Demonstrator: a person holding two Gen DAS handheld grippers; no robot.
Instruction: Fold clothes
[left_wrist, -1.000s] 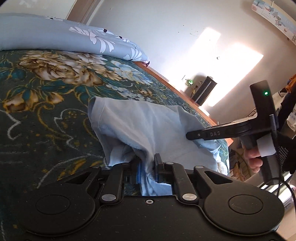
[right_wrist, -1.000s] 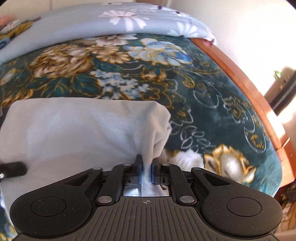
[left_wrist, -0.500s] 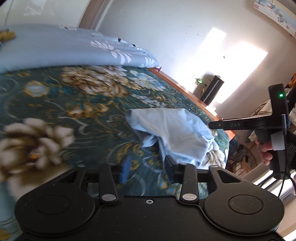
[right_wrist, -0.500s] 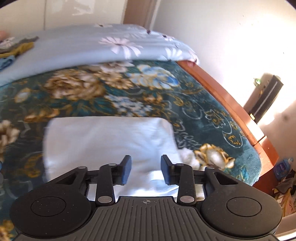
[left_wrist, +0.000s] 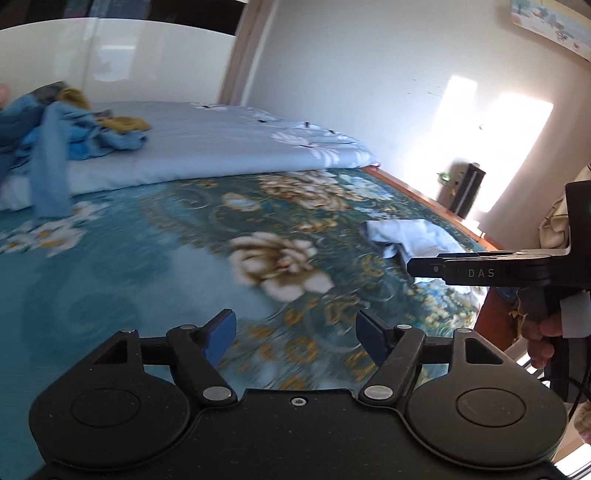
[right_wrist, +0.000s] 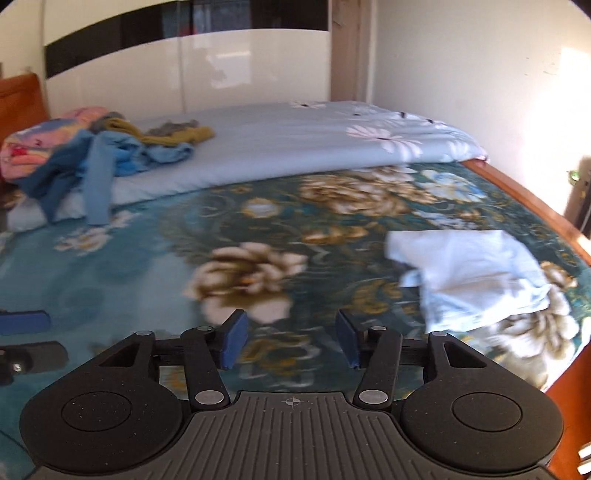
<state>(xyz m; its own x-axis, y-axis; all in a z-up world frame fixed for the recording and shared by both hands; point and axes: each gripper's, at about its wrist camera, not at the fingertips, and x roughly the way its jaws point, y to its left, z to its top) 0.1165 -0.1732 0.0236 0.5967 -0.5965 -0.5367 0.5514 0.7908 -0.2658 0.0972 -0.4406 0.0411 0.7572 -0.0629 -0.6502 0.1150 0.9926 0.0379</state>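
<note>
Clothes lie in two places on the teal floral-blanketed bed (right_wrist: 110, 280): a blue and mustard unfolded heap (right_wrist: 122, 155) near the headboard, a pale-blue folded garment (right_wrist: 469, 273) set aside at the edge. Both left gripper (left_wrist: 295, 332) and right gripper (right_wrist: 290, 338) fingers are opening, empty, likely freed for the heap.

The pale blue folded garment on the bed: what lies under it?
The pale blue folded garment lies on the dark green floral blanket, near the bed's wooden edge. The blanket's pattern beneath it is covered, so nothing more can be told.
</note>
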